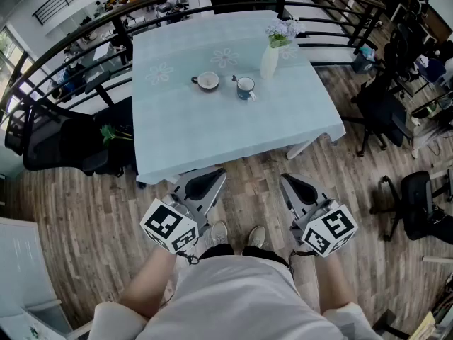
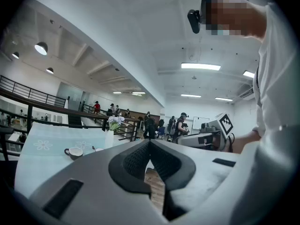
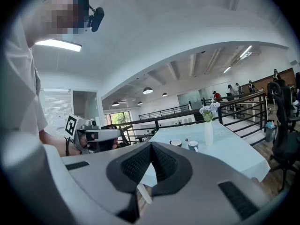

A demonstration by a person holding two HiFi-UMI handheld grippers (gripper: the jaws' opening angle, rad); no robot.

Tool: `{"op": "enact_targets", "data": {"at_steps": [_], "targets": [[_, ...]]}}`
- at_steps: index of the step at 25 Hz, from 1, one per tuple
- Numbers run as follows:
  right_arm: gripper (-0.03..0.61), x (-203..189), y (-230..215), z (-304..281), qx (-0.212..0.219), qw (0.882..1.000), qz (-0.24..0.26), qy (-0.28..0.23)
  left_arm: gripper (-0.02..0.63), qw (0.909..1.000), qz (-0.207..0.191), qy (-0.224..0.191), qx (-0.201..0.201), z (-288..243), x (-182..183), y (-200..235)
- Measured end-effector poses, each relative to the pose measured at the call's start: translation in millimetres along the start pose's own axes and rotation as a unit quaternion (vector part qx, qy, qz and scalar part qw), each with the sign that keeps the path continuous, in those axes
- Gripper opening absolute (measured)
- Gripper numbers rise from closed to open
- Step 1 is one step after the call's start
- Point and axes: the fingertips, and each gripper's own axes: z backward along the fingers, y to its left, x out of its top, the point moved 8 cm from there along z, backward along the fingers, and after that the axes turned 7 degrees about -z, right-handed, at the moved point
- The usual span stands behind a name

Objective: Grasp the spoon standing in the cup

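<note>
**Slim spoon in a far cup, both grippers closed and empty**

The spoon [image 1: 236,79] stands in the blue cup [image 1: 245,87] near the middle of the counter [image 1: 212,129]. A white cup [image 1: 207,81] sits just to its left and a tall vase [image 1: 270,61] just behind it to the right. Only a thin sliver shows above the rim, and at this range I cannot be sure which end is up.

The left gripper [image 1: 214,174] and right gripper [image 1: 289,181] hang low by the person's legs, well short of the counter's edge. Each gripper view shows its fingers [image 2: 133,161] pressed together with nothing between them.

The spoon is probably light, rigid and smooth metal, so it could slip or swivel under a loose pinch. The best hold looks to be on the exposed stem, above the rim, with the fingers closing across its flat faces. The cup is likely ceramic and light enough to tip or slide on the cloth if the spoon is levered sideways, so a straight upward lift seems safest. The vase nearby leaves little room on that side.
</note>
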Motion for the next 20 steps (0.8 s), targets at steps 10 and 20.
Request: {"op": "enact_targets", "data": {"at_steps": [10,20], "targets": [[0.021,5,-9,-1,-0.004,1.0,-0.009,-0.01,0.018,1.0,-0.004,0.003,0.002,-8,-1,0],[0.021,-1,-27,9,0.009,1.0,-0.016,0.001,0.018,0.9998,0.001,0.013,0.013,-22,-9,-17]]}}
